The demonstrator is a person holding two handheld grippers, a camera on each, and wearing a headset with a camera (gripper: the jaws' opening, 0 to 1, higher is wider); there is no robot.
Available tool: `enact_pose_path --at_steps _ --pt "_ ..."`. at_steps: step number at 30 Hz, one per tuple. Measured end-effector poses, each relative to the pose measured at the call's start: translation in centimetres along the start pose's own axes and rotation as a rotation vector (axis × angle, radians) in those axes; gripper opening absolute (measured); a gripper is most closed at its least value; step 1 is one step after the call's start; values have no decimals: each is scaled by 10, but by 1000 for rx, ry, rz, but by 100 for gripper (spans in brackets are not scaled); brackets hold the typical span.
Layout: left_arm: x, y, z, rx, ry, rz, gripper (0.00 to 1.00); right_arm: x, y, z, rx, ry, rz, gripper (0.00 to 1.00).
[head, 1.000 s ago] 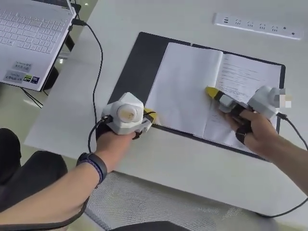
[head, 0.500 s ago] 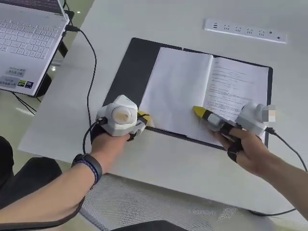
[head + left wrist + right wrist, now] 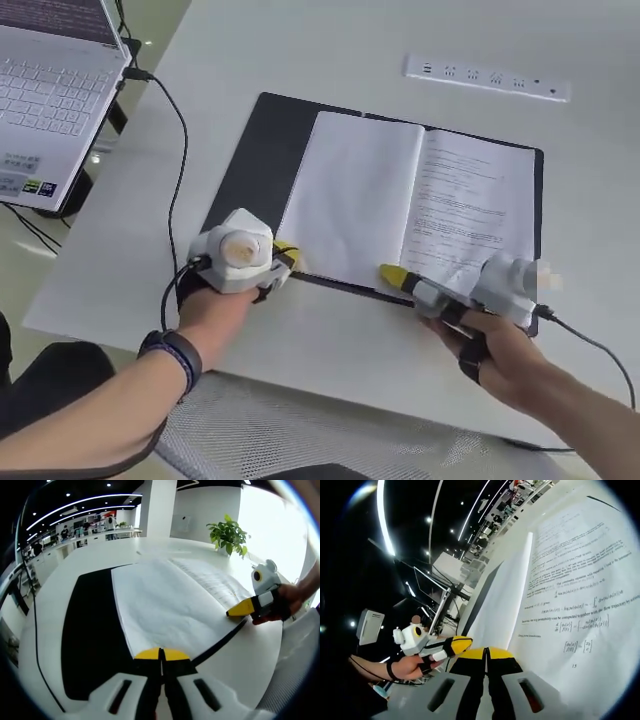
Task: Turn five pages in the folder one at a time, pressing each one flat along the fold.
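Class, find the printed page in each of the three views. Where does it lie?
Head view: printed page right of centre, the folder's right-hand leaf.
Left gripper view: upper right, beyond the blank page.
Right gripper view: right half, its text close up.
Shared landmark: the blank page beside it, across the fold.

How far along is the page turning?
At least one page looks turned: a blank sheet lies flat on the left of the folder. In hand: the right tool, shut, rests at the bottom end of the fold; the left tool, shut, sits at that sheet's lower corner. How many of five remain cannot be told.
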State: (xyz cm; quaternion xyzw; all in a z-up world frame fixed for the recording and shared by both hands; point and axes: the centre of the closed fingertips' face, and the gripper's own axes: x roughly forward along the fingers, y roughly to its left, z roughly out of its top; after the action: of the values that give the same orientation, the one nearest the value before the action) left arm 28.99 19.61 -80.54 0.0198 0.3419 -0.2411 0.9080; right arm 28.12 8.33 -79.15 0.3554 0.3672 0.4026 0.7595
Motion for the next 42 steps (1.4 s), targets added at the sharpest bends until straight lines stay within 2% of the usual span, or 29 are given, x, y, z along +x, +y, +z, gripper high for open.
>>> enact_pose_path --at_steps 4,9,12,16,23,28,30,32,37,42 --pt "3 2 -1 2 0 -2 0 -3 -3 -2 9 3 -11 0" --pt "4 4 -3 2 -4 -4 0 -8 -4 -16 1 37 -16 0" --pt "6 5 -3 0 -1 -6 0 -12 -4 -21 1 35 -23 0" --pt "8 6 -4 0 7 -5 0 -13 -2 -21 -5 26 -24 0" --pt "10 7 -6 9 29 -8 0 -18 2 -13 -20 5 -27 0" --pt "11 7 -5 -38 50 -13 0 -26 6 -5 -33 -26 -28 0" --pt "10 2 -5 -41 57 -37 5 -29 7 -2 -22 -44 -30 0" --pt "7 -1 0 -57 43 -50 9 -35 10 5 -19 -76 -32 0" --pt "-3 -3 15 -54 3 -38 12 -47 7 12 -75 -87 -72 3" --pt "-13 -5 23 -71 -19 -36 15 -62 0 25 -53 -147 -91 4"
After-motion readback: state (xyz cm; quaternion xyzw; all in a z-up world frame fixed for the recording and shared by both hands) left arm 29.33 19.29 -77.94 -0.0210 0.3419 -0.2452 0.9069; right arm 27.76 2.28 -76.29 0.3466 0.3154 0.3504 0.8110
